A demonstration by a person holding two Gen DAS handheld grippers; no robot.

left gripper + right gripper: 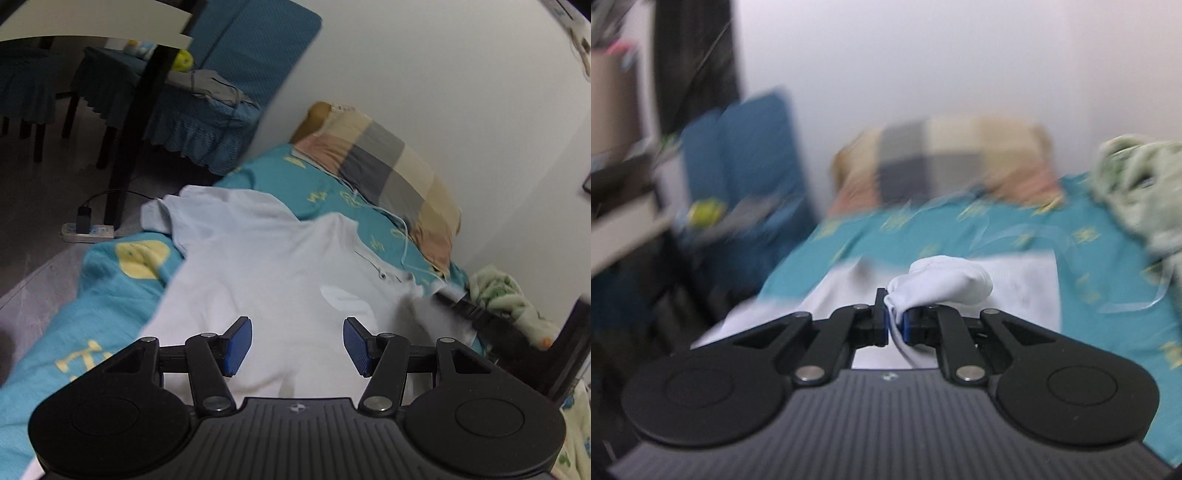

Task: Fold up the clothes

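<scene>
- The right gripper, low in the middle of its own view, has its blue pads pressed together on a bunched fold of the white shirt; the pinched cloth bulges into a rounded lump just above the jaws and a thin edge hangs below them.
- The rest of that view is blurred, but the shirt's pale body runs flat behind the lump, across the teal bedspread.
- The left gripper stands with its jaws about halfway apart at the bottom centre of its view, nothing between the blue pads; whether they touch the cloth below I cannot tell.
- In the left view the white shirt fills the middle of the frame: a short sleeve spreads toward the upper left, a buttoned neck opening lies to the right, and the fabric is lightly creased.
- At right centre the shirt's far corner is lifted, blurred, against a dark bar that is the other gripper.
- Under it lies the teal bedspread with yellow marks.
- Beyond, upper right of centre, a checked pillow rests against the white wall.
</scene>
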